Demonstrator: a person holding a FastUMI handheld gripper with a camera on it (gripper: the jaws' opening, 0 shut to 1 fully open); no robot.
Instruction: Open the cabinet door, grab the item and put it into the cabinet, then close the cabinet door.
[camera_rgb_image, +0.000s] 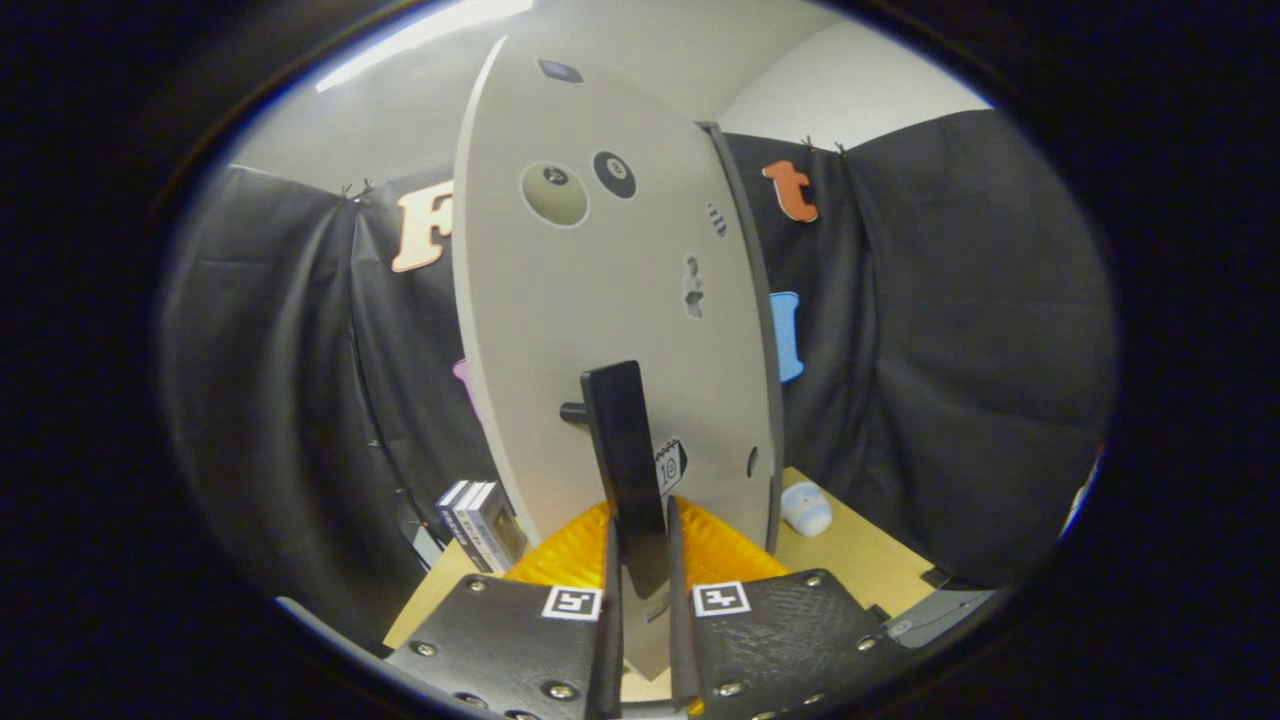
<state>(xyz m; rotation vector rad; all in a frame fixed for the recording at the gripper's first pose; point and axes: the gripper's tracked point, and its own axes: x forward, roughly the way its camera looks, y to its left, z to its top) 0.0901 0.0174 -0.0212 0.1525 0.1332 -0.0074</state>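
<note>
**Claw pinching the cabinet door's handle**

Left of the cabinet door, small boxes stand upright on the pale wooden tabletop. The door is a smooth, matte grey panel with stickers, seen nearly edge-on. Its dark bar handle (on a short peg) sits between the fingers of the claw, which are narrowed onto it. A ribbed orange item lies below the door. Right of it rests a small white object, with open tabletop beyond.
</note>
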